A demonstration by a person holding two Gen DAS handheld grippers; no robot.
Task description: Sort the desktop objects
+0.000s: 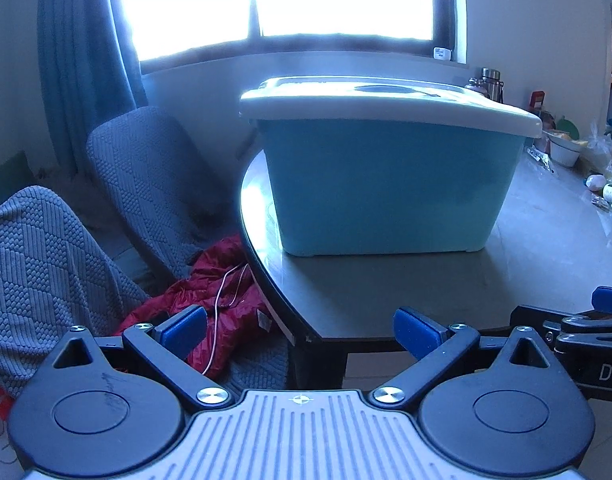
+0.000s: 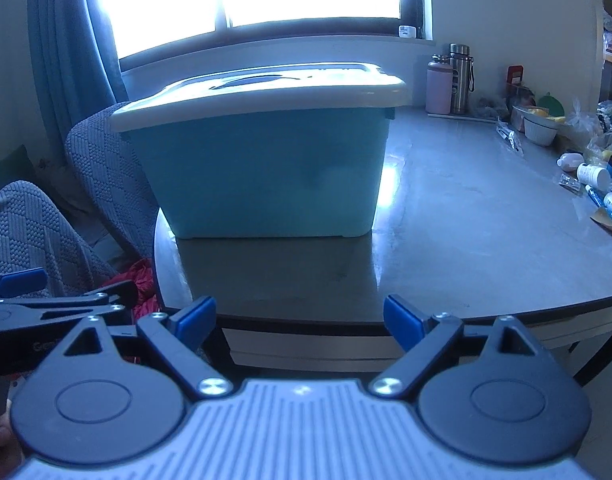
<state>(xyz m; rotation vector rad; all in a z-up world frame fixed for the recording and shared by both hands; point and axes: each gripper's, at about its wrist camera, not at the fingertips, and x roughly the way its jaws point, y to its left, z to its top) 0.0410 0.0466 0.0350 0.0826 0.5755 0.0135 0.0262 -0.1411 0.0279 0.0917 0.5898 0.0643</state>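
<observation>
Landmark = teal storage bin [image 2: 266,176]; sits on the grey table [image 2: 465,216] at its window-side corner, white lid [image 2: 262,100] on, lid overhanging the walls all round; a recessed handle shows in the lid top. Judgement: moulded plastic, stiff walls, smooth and slick on the flat sides; weight unknown since contents are hidden; lid looks light but wide, likely flexes if lifted from one edge; best hold is the overhanging rim, one gripper each side, or the top handle.

Right of the bin, toward the wall: two flasks, steel one [image 2: 460,78] and pink one [image 2: 439,88], standing upright, touching or nearly so; rigid, round, slippery; take across the body, not the cap.

Further right of the bin, along the table's far edge: loose clutter; white bowl [image 2: 539,130], probably ceramic, fragile, pinch at the rim; white pill bottles [image 2: 593,174] lying on their sides, light, will roll; clear plastic bags, soft, too blurred to detail.

Left of the bin, off the table: grey knit-covered chair [image 1: 146,176], red garment [image 1: 222,300] with a thin cable on it.

Left gripper [image 1: 300,330] and right gripper [image 2: 300,322]: both spread wide, nothing between the pads, both short of the table's near edge, well apart from the bin.
</observation>
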